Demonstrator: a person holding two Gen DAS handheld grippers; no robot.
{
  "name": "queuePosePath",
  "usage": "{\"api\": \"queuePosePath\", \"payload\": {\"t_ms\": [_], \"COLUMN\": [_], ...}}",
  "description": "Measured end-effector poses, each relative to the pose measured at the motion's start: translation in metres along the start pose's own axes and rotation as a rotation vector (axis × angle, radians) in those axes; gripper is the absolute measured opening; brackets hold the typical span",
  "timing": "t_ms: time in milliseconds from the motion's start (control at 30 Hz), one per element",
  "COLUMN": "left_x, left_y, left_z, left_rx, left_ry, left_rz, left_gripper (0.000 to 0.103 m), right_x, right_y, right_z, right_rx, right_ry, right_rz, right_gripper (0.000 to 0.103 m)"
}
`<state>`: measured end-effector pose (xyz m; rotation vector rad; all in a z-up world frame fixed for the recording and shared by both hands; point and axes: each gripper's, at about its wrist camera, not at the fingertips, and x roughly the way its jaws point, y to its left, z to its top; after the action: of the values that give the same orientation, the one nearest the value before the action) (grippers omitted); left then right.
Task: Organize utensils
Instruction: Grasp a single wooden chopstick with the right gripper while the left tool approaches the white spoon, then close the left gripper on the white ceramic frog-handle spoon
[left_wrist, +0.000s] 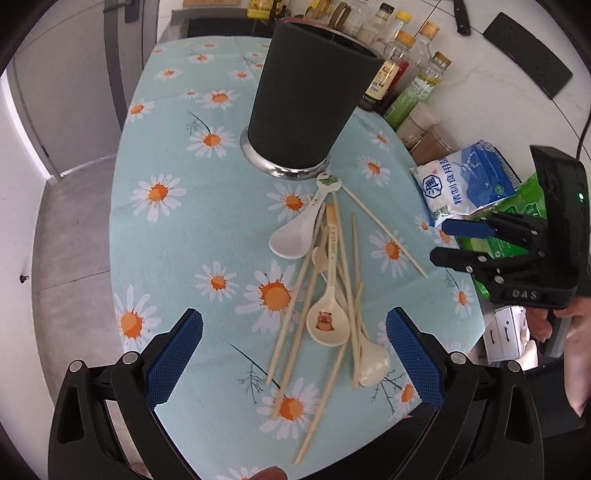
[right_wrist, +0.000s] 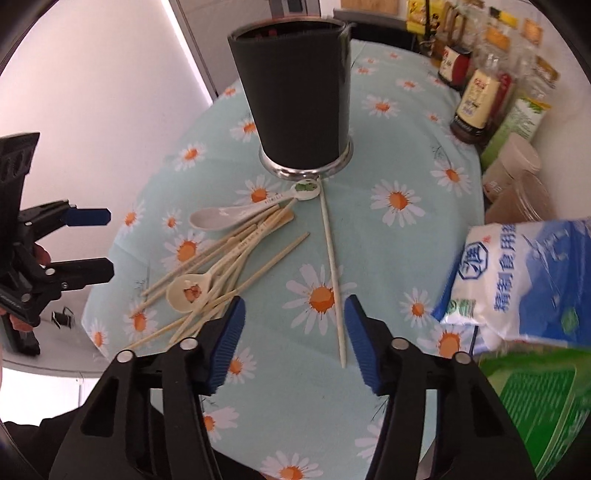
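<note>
While both hovered: nothing gripped.
Left gripper (left_wrist: 293, 354): jaws apart, above utensil pile (left_wrist: 325, 288).
Right gripper (right_wrist: 293, 339): jaws apart; lone chopstick (right_wrist: 332, 269) just inside right jaw.
Chopstick axis: toward holder cup (right_wrist: 299, 99).
Pile: on counter (left_wrist: 166, 240), handles fanning toward cup.

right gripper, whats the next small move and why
Probably lower the right gripper onto the lone white chopstick. Its jaws are open and empty, the stick's near end lies between them, apart from the pile, and the dark holder stands just beyond.
</note>
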<state>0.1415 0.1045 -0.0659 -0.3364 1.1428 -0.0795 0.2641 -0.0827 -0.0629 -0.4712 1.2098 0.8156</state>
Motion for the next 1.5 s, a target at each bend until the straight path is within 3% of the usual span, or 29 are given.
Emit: {"api": "queuePosePath", "payload": {"t_ms": [167, 333, 667, 933, 1200, 1500], "left_x": [0.020, 0.035, 0.059, 0.079, 0.090, 0.104], "left_y": [0.018, 0.026, 0.028, 0.030, 0.024, 0.030], "left_z": [0.018, 0.038, 0.066, 0.075, 0.080, 0.093], "left_rx": [0.011, 0.055, 0.146, 0.174, 0.198, 0.160], "left_ry": [0.057, 0.089, 0.181, 0.262, 0.321, 0.394], "left_rz": [-0.049, -0.066, -0.089, -0.077, -0.094, -0.127], "left_gripper": [0.096, 0.096, 0.096, 0.096, 0.096, 0.075], "right_x": [0.036, 0.069, 0.107, 0.125, 0.124, 0.104], "right_y": [-0.008, -0.013, -0.011, -0.009, -0.035, -0.045], "right_z": [0.026, 0.045, 0.066, 0.073, 0.060, 0.037], "right_rx": [-0.024, -0.033, -0.044, -0.063, 0.039, 0.092], "right_ry": [0.153, 0.265, 0.431, 0.440, 0.410, 0.326], "right_rz": [-0.031, -0.066, -0.099, -0.117, -0.066, -0.008], "right_gripper": [0.044, 0.027, 0.014, 0.006, 0.006, 0.006]}}
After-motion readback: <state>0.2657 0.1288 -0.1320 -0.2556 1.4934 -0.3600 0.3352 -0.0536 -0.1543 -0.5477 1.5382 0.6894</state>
